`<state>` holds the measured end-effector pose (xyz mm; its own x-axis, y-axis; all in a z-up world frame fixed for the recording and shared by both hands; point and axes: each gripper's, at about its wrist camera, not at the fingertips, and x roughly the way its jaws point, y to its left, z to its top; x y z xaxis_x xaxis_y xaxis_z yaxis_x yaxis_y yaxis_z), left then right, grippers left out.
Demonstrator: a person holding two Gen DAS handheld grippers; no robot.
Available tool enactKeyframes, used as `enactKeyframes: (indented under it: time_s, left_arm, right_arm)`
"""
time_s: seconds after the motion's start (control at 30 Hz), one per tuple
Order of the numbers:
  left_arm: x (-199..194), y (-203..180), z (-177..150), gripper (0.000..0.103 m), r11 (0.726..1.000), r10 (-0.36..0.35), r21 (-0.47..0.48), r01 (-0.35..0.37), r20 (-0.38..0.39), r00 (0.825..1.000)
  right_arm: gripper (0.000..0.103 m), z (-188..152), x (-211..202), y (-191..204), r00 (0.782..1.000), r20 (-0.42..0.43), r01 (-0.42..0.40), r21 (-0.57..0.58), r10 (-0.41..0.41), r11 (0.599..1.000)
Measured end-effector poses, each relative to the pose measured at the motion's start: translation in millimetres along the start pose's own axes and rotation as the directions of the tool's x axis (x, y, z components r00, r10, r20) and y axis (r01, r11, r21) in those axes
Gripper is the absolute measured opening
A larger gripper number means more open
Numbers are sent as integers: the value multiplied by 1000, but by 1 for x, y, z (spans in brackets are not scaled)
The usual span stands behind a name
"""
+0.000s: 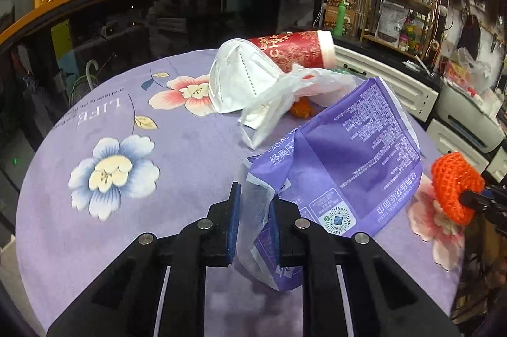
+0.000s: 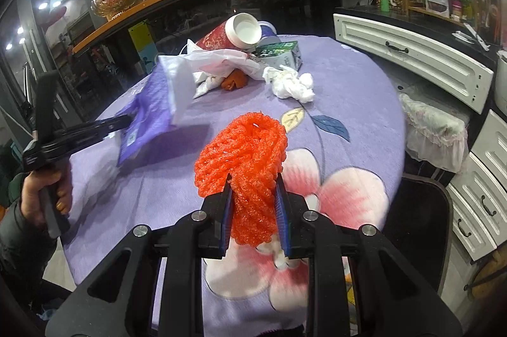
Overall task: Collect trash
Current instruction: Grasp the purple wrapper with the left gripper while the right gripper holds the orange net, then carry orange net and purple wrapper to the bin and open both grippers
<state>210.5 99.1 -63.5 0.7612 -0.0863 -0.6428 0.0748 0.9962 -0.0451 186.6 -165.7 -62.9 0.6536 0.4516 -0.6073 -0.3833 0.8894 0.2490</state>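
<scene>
Trash sits in both tongs: left tongs pinch a purple tissue wrapper by one thin corner, right tongs squeeze an orange foam net; the wrapper may slip free, and more litter waits beyond

Glossy purple plastic wrapper, spongy orange foam net, soft matt floral cloth on the table

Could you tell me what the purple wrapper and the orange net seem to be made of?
Purple wrapper: thin printed plastic film, probably; it creases and part of it is see-through. Orange net: foam mesh, it seems, matte and bubbly, with open holes.
</scene>
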Motion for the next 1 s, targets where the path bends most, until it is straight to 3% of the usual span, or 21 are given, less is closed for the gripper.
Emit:
enactKeyframes:
  time_s: [0.23,0.37,0.63,1.0]
  left_arm:
    - [-21,-44,-8,17,997,-66,41,65,40,997]
    - [-25,-84,-2,17,985,-154,88,149,57,986]
    - [-17,-172,6,17,942,-278,209,261,55,959]
    - [7,-231,-3,17,921,-315,238,308,-9,949]
  right_arm:
    - [24,-26,-34,-33,996,36,79,62,-82,995]
    - [24,-41,-52,-67,988,33,148,136,-153,980]
    - [24,-77,-54,-137,955,-54,297,245,-292,923]
    - [26,-118,-5,-186,943,-175,326,318,-283,890]
